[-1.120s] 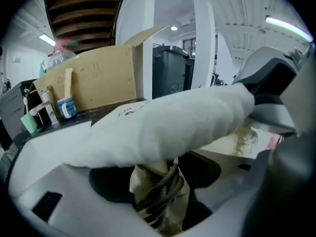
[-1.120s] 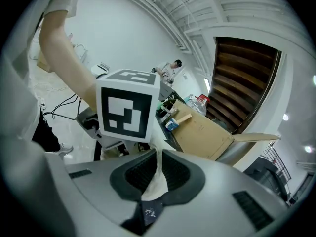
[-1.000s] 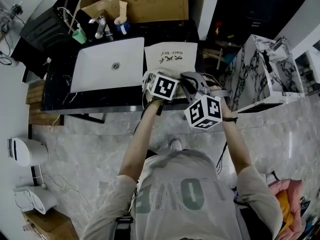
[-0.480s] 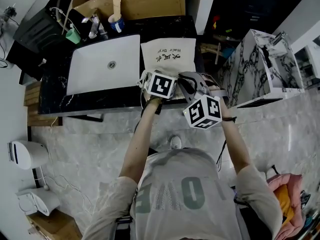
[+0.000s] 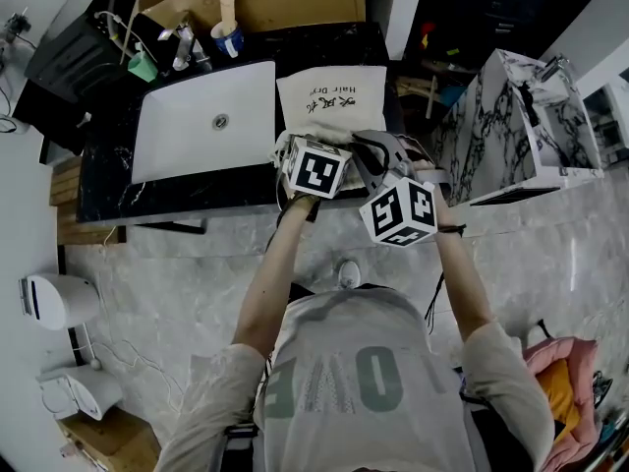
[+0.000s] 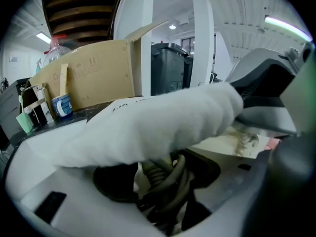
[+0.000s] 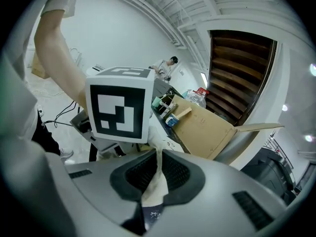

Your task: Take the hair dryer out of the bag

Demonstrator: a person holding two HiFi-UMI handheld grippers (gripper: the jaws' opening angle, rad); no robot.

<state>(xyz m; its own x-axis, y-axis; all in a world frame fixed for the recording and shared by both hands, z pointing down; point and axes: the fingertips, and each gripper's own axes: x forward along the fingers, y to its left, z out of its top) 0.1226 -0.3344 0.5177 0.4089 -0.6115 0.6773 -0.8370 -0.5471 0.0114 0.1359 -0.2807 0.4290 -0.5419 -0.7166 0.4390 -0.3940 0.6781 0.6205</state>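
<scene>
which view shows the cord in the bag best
The left gripper view: the coiled cord sits at the mouth of the bag. The head view shows only the printed outside; the right gripper view only bag fabric pinched in the right claw.

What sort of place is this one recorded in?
Probably a mock bathroom set up inside a larger hall: a white sink in a black counter, a cup by the tap, yet a cardboard box behind and a high ribbed ceiling.
</scene>
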